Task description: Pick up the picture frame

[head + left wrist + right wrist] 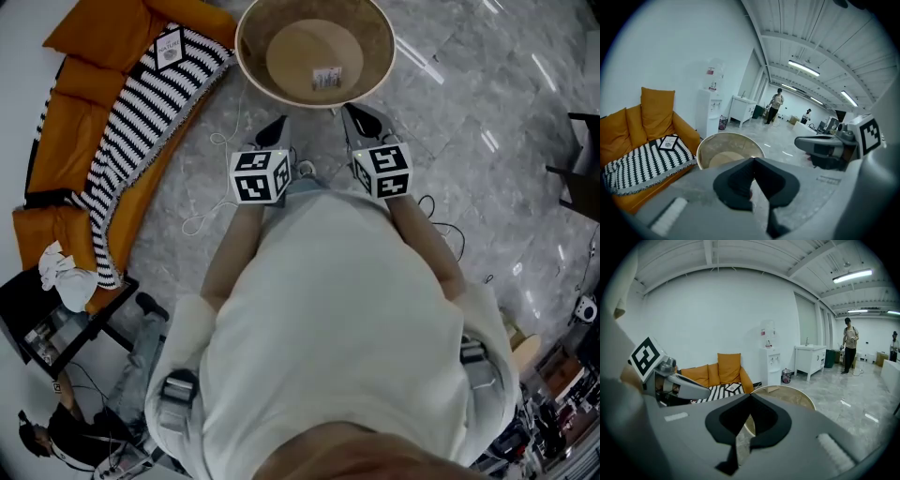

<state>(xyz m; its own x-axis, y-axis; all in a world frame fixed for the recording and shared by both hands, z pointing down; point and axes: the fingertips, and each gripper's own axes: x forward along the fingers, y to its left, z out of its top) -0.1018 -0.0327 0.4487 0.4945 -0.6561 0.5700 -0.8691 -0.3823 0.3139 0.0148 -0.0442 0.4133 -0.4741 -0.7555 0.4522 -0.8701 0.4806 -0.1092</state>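
Head view, left gripper (275, 129): held out over the grey floor (450, 112), just short of the round table (246, 58); the jaws are seen closed with nothing between them.
Head view, right gripper (361, 117): held beside the left gripper, its tips near the table's rim; the jaws are closed and empty.
Head view, picture frame (170, 49): laid flat on the striped blanket (141, 122), which is spread over the orange sofa (94, 52); it is left of the table and well apart from both grippers.

Left gripper view, jaws: pressed together at the tips, nothing gripped.
Left gripper view, picture frame (668, 142): seen on the blanket on the sofa seat, left of the table.
Left gripper view, right gripper (799, 142): seen at the right, pointed towards the table.
Left gripper view, background: a water dispenser (708, 115), a white cabinet (740, 108) and a person (776, 105) standing far off.

Right gripper view, jaws: shut tip to tip, nothing held.
Right gripper view, picture frame (733, 387): seen on the blanket below the sofa's back cushions, left of the table.
Right gripper view, left gripper (705, 390): seen at the left, in front of the sofa.
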